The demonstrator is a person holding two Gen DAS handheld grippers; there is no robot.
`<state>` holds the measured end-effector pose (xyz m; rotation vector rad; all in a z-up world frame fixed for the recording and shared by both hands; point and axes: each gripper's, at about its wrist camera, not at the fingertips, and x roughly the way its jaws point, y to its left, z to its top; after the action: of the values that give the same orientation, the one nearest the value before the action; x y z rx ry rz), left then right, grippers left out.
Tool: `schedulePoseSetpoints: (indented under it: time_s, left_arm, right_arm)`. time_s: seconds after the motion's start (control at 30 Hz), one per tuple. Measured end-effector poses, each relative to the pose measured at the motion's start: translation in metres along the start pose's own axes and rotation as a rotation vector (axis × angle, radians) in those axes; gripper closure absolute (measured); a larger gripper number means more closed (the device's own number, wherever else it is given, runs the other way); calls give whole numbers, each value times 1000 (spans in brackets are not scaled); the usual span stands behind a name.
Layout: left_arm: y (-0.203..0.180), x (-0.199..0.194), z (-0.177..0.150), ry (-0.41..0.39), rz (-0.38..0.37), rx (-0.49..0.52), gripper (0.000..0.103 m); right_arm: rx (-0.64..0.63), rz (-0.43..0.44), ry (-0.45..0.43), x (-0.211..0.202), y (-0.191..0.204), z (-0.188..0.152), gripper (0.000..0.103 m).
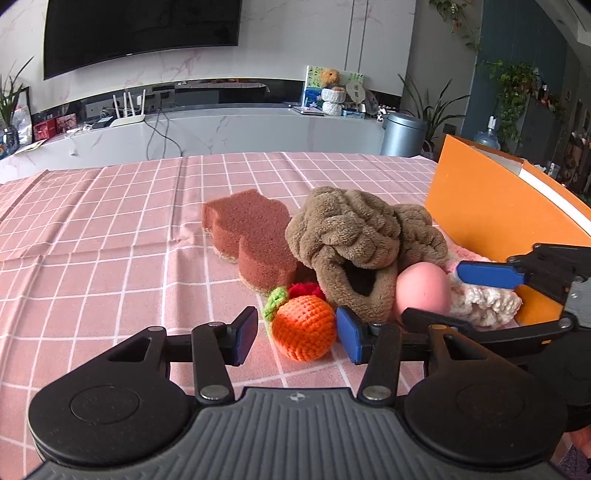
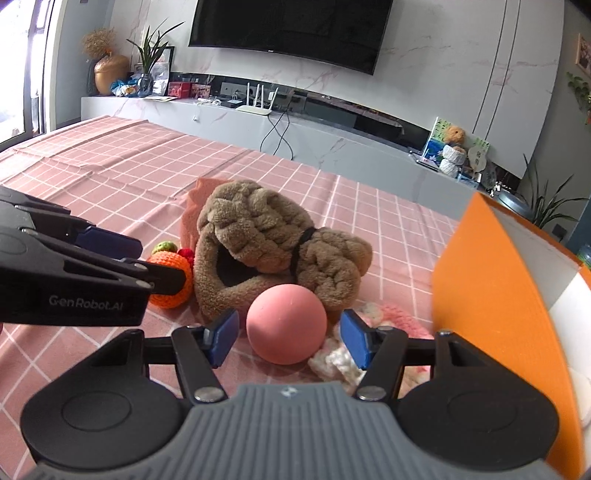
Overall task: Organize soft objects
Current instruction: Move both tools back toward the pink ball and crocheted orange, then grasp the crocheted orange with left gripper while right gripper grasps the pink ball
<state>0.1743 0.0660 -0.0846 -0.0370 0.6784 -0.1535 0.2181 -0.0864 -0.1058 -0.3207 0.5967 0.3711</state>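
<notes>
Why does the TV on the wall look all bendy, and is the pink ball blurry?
Left wrist view: the fisheye lens bows the TV and tablecloth lines near the edges. Right wrist view: the TV curves too; the pink ball looks fairly sharp, with soft daylight and only a faint shadow beneath.

orange box cut off right, red knit item mostly hidden

"GenRobot.AI" was read in pale letters on black side of left gripper, seen from right wrist view.
</notes>
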Motion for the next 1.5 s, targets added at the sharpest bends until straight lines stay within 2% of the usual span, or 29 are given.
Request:
schedulePoseSetpoints:
  time_s: [0.2,0.3,0.43,0.6,0.9,1.5]
  left_arm:
    - [-3,7,-1,1,-7,16,44]
    - [-2,10,-1,5,-10,5,44]
    - [-4,13,-2,10,1,4,44]
    - [-5,12,-4,9,-3,-5,51]
    - [-8,2,-6,-7,10,-15,52]
    - [-21,-48,-5,-57,31,2,53]
  right_arm:
    - [-4,22,13,12,5,0,45]
    - [-11,8,11,14,6,-1,51]
    - [-14,-6,16,17,5,-2,51]
    - [-19,-25,11,18,7,-4,55]
    - [-31,-32,3,12,8,-6,61]
    - [-3,2,-95,-51,6,0,61]
